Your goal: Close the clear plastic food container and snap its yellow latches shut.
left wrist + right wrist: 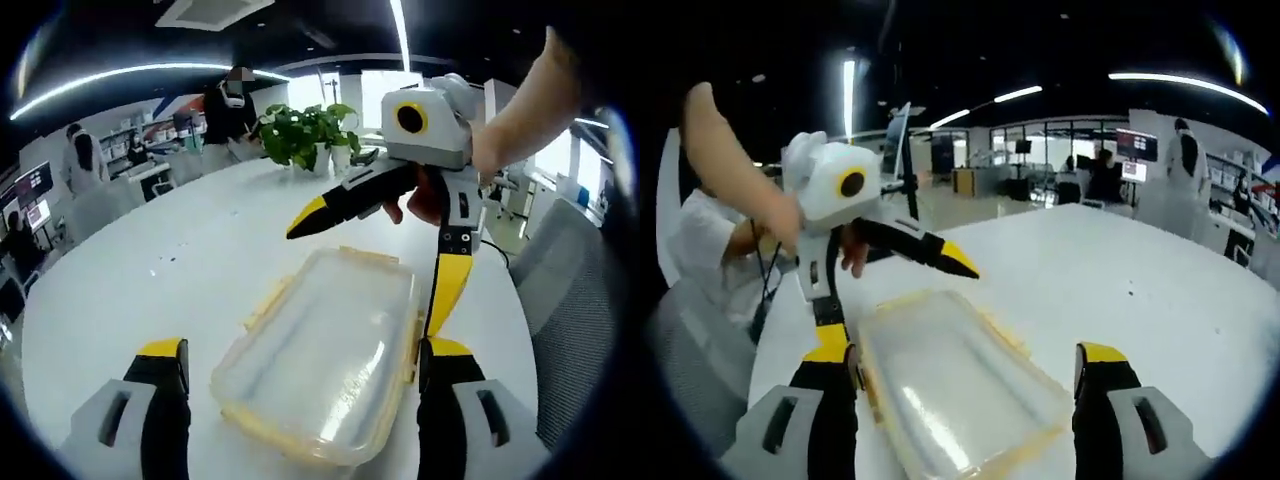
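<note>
Here, container (320,355): we see it lying flat on the white counter (180,260), lid on, between the jaws of both grippers.
Latches (268,300): yellow tabs along the container's edges; we cannot tell whether they are snapped.
Left gripper (300,375): jaws spread wide, one on each side of the container's near end, not touching it; in the right gripper view it comes in from the left (900,290), one jaw pointing down at the container's edge, the other held out over it.
Right gripper (965,380): jaws spread, the container between them; in the left gripper view (375,265) a hand (425,200) holds it, and its lower jaw reaches the container's side.
Plant (305,135): it stands at the counter's far edge.
People: some sit or stand in the office behind.
</note>
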`<action>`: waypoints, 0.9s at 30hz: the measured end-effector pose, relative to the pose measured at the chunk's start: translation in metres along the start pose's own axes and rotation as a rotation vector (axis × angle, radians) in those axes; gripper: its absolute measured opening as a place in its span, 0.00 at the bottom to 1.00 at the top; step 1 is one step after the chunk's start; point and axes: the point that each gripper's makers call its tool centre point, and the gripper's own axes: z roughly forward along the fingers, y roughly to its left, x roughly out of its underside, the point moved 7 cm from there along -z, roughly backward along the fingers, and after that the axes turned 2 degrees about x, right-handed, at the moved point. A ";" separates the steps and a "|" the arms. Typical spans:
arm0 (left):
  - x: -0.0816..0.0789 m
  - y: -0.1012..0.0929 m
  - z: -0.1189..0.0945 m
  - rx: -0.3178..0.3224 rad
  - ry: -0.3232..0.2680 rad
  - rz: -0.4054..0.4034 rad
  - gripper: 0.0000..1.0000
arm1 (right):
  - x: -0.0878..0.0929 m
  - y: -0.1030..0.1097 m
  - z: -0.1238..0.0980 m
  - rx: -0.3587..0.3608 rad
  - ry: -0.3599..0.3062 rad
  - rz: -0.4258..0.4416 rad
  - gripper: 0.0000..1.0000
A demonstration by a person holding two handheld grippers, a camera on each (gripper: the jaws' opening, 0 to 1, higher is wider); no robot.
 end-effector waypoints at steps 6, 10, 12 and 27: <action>0.006 -0.004 -0.003 -0.003 -0.006 -0.032 0.96 | -0.001 -0.001 -0.002 0.024 -0.020 0.045 0.89; 0.005 -0.006 -0.005 -0.009 -0.026 -0.047 0.97 | 0.000 -0.001 -0.002 0.035 -0.025 0.052 0.89; 0.004 -0.007 -0.006 -0.013 -0.048 -0.062 0.99 | 0.001 0.001 -0.001 0.034 -0.028 0.055 0.88; 0.002 -0.004 -0.010 -0.075 -0.123 -0.102 0.97 | -0.004 0.005 -0.002 0.092 -0.077 0.057 0.90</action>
